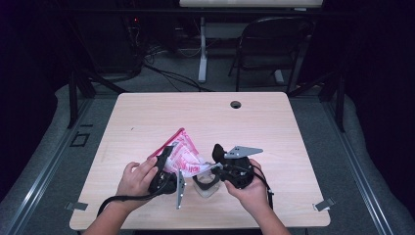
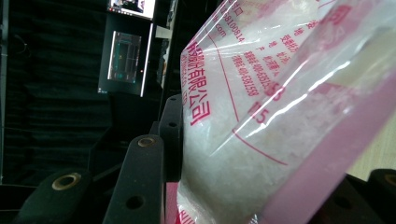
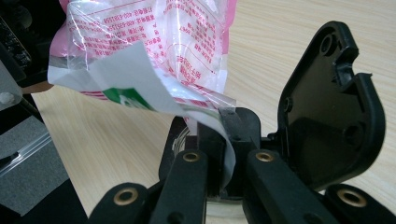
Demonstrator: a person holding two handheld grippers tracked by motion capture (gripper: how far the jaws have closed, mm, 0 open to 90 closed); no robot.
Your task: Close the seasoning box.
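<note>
The left tongs [image 1: 169, 164] pinch a plastic bag [image 1: 185, 154] and the right tongs [image 1: 211, 171] pinch its lower edge. Limp, slippery film (probably light): best gripped along the seams.

Lighting: the pale wooden table [image 1: 205, 117] is evenly lit from overhead, its surroundings dark from 9 through 12 to 3 o'clock. Glare: white streaks on the clear plastic bag [image 2: 280, 116] in the left gripper view, where its close surface is soft and out of focus. Shadows: faint; the high view is slightly grainy.
</note>
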